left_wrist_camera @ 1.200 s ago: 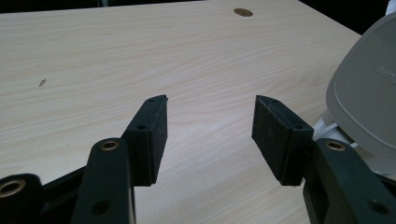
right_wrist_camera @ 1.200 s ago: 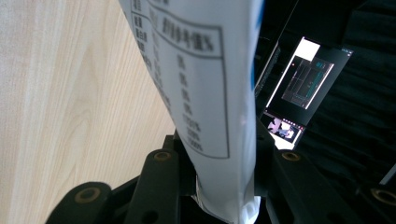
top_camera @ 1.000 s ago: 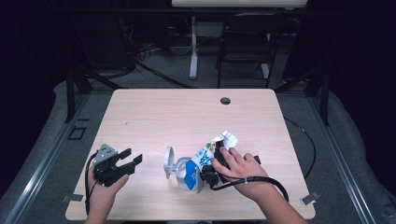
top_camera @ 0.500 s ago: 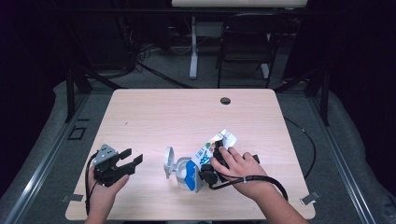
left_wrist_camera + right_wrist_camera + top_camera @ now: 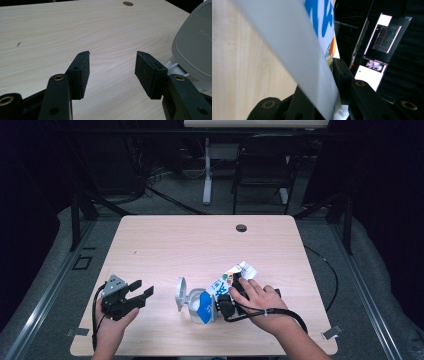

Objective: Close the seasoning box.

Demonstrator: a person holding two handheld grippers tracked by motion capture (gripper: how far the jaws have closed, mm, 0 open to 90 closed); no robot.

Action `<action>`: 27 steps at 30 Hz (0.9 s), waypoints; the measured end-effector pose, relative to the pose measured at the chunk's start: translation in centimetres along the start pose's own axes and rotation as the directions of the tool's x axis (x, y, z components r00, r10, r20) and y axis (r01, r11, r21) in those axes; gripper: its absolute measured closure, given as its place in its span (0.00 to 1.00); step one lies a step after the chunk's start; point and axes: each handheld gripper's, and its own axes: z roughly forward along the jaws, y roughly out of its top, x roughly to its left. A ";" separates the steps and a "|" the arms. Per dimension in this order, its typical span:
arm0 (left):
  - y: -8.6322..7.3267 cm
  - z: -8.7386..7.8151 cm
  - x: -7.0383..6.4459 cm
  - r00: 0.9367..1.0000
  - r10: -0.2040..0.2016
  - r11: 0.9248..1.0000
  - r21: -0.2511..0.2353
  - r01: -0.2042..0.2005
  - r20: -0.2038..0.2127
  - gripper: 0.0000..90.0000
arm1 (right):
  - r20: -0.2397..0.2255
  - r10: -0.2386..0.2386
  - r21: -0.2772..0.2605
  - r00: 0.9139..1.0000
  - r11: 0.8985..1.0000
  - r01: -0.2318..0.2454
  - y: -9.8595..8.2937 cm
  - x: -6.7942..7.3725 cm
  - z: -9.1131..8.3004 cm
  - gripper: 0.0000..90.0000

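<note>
Carton (image 5: 227, 285), white with blue and coloured print, lies tilted on the bench (image 5: 200, 245) near its front edge, pinched in the right tongs (image 5: 226, 304). In the right gripper view the two black jaws press on either side of the carton's (image 5: 294, 45) white wall. Its lower blue end rests against a small white container (image 5: 192, 302) with a round grey lid (image 5: 180, 292) standing open beside it. The left tongs (image 5: 141, 292) are spread wide and hold nothing; they sit low over the bench at its front left, well apart from the carton. In the left gripper view the spread tongs (image 5: 112, 67) point across bare wood, with the grey lid (image 5: 195, 45) just beyond the right-hand jaw.
</note>
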 end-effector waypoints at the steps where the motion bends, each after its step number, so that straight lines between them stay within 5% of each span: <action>1: 0.0 0.0 0.0 1.000 -0.001 1.000 0.000 0.001 0.000 0.51 | -0.001 0.011 -0.007 1.000 1.000 -0.011 -0.1 0.0 0.0 0.89; 12: 0.0 0.0 0.0 1.000 -0.003 1.000 -0.002 0.003 -0.001 0.51 | -0.019 0.054 -0.019 0.998 0.998 -0.055 -0.2 0.0 -0.1 0.90; 18: 0.1 -0.2 0.1 1.000 -0.002 1.000 -0.004 0.002 -0.004 0.51 | -0.060 0.122 -0.040 0.991 0.991 -0.125 -0.3 -0.4 -0.1 0.90; 23: 0.0 -0.2 0.1 1.000 -0.002 1.000 -0.004 0.002 -0.003 0.51 | -0.108 0.176 -0.041 0.978 0.983 -0.182 -0.5 -0.4 -0.2 0.91; 27: 0.0 -0.3 0.0 1.000 -0.004 1.000 -0.005 0.004 -0.004 0.51 | -0.159 0.238 -0.051 0.958 0.967 -0.249 -0.8 -0.1 0.1 0.91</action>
